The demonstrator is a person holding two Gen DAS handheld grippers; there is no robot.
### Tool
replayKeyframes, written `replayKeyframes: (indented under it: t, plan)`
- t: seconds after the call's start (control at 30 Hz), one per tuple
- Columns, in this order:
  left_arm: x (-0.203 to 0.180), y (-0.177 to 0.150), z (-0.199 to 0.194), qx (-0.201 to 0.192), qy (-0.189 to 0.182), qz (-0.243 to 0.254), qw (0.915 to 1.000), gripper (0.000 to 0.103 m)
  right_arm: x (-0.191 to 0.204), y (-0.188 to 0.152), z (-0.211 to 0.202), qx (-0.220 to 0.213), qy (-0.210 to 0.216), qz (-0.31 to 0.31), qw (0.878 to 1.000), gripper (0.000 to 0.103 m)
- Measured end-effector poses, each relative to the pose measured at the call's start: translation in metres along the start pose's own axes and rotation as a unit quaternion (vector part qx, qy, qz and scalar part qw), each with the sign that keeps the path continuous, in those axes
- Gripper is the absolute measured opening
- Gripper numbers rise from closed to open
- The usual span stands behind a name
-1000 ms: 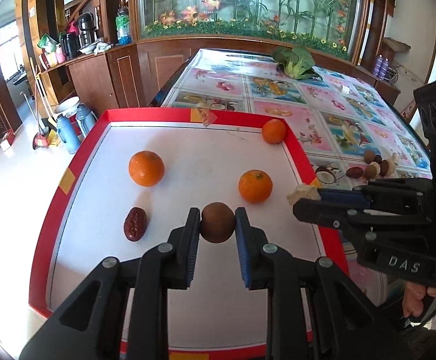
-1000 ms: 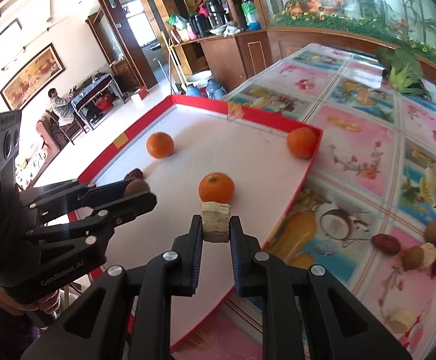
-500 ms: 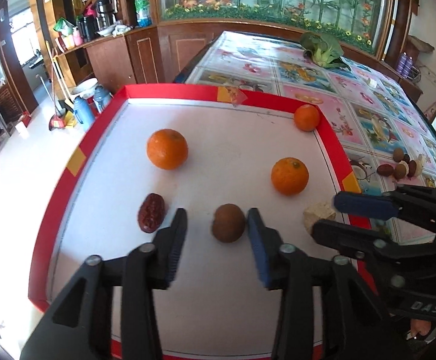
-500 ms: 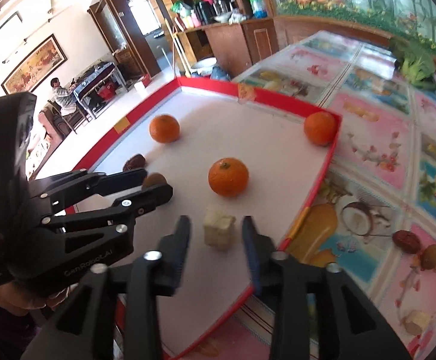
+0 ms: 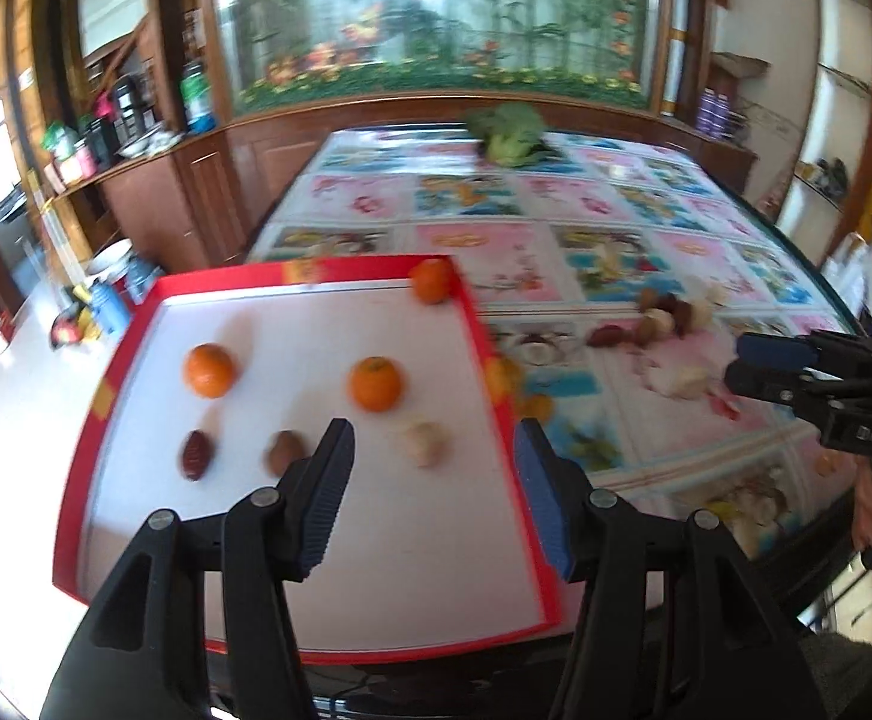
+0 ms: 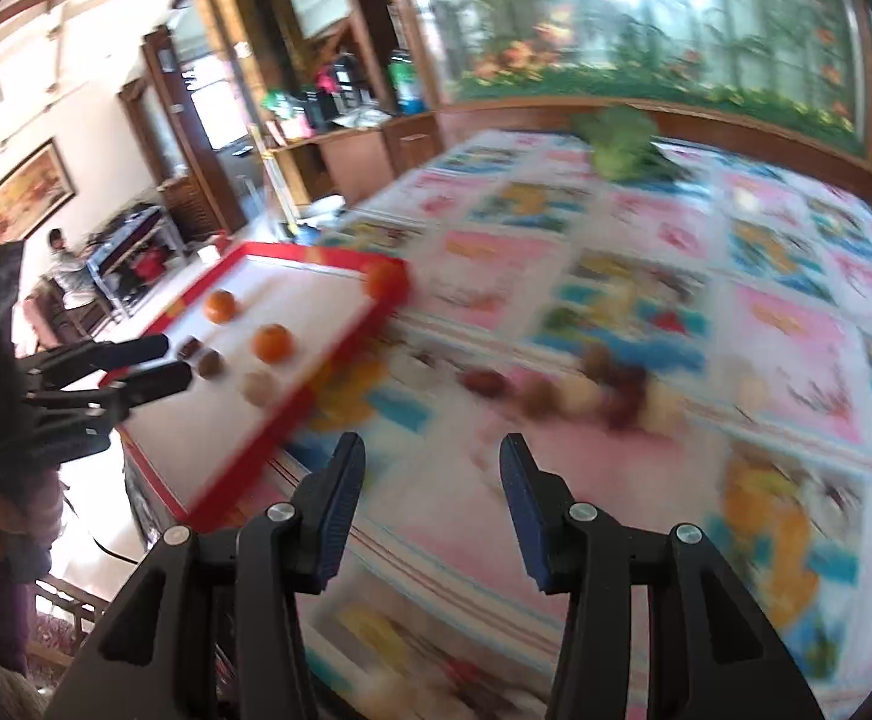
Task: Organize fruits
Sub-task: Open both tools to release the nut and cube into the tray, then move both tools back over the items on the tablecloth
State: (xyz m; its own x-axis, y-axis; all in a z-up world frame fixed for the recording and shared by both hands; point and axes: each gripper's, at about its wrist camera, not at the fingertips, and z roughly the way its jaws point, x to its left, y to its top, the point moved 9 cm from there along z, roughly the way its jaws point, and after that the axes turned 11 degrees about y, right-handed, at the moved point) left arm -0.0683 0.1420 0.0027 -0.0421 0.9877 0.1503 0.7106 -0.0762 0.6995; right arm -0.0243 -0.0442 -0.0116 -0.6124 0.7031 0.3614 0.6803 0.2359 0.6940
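From your left wrist camera, the red-rimmed tray (image 5: 136, 324) lies on the tabletop (image 5: 616, 228) with its long axis running away from you toward the far cabinets. On its white floor sit three oranges (image 5: 376, 383), one of them tucked in the far right corner, plus a dark red date (image 5: 197, 454) lying lengthwise along that axis, a brown round fruit (image 5: 283, 452) and a pale chunk (image 5: 425, 444); the blur hides which way the chunk points. Your left gripper (image 5: 433, 462) hovers level over the tray's near right part, jaws wide and holding nothing; half a second ago they flanked the brown fruit, which now sits to their left. Your right gripper (image 5: 760, 363) reaches in from the right over the tabletop, near a blurred pile of loose fruit (image 5: 664, 318). From your right wrist camera, that gripper (image 6: 430, 474) points across the patterned tabletop (image 6: 766, 312) toward the loose fruit (image 6: 586, 390), jaws wide and empty; it has swung off the tray (image 6: 340, 354) and away from the pale chunk (image 6: 259, 387) it straddled earlier. The tray now lies to the left, with your left gripper (image 6: 160, 360) held over its near end.
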Motion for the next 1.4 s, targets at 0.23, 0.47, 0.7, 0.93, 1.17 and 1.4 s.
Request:
replayKeyframes:
  t: [0.23,0.47,0.7,0.93,1.17,1.4]
  plan:
    - [-0.054,0.001,-0.006,0.001,-0.047,0.044,0.9979,0.057,-0.027,-0.014,0.005,0.018,-0.029,0.013,0.999,0.046]
    - [-0.081,0.006,-0.003,0.01,-0.073,0.058,0.9956,0.057,-0.039,-0.012,0.009,0.016,-0.006,0.041,0.999,0.046]
    - [-0.123,0.004,0.01,0.026,-0.109,0.091,0.9895,0.057,-0.076,0.008,0.018,0.014,-0.032,0.074,0.997,0.046]
    - [-0.135,0.004,0.015,0.035,-0.121,0.102,0.9868,0.057,-0.095,0.018,0.043,0.034,-0.058,0.084,0.994,0.037]
    - [-0.139,0.007,0.022,0.043,-0.133,0.098,0.9853,0.055,-0.116,0.026,0.03,0.014,-0.06,0.102,0.993,0.036]
    - [-0.162,0.008,0.033,0.065,-0.166,0.093,0.9796,0.034,-0.12,0.036,0.042,0.014,-0.051,0.106,0.993,0.023]
